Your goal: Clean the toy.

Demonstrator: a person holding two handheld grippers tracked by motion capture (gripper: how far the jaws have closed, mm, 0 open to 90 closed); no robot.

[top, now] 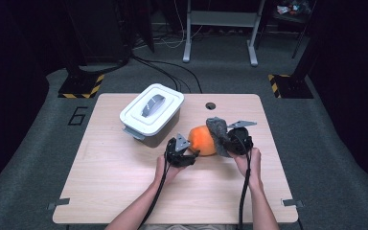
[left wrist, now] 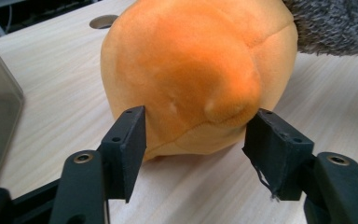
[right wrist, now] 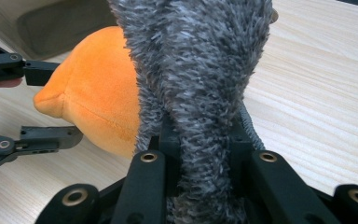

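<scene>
Gripping the grey fuzzy part (right wrist: 200, 93), the right gripper (right wrist: 200, 154) steadies the orange plush toy (left wrist: 191, 70); the left gripper (left wrist: 196, 140) gapes around its nose, probably needing a fresh grip.

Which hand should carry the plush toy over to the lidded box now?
The right. Its gripper is shut on the toy's grey fuzzy part, while the left gripper stands open around the orange body, fingers apart from it. The box sits behind.

In the right gripper view the grey fur (right wrist: 200, 84) hides the pads of the right tongs (right wrist: 204, 154) and the orange plush (right wrist: 98, 93) behind it, while the lidded box (right wrist: 51, 23) beyond the plush is cut off.
</scene>
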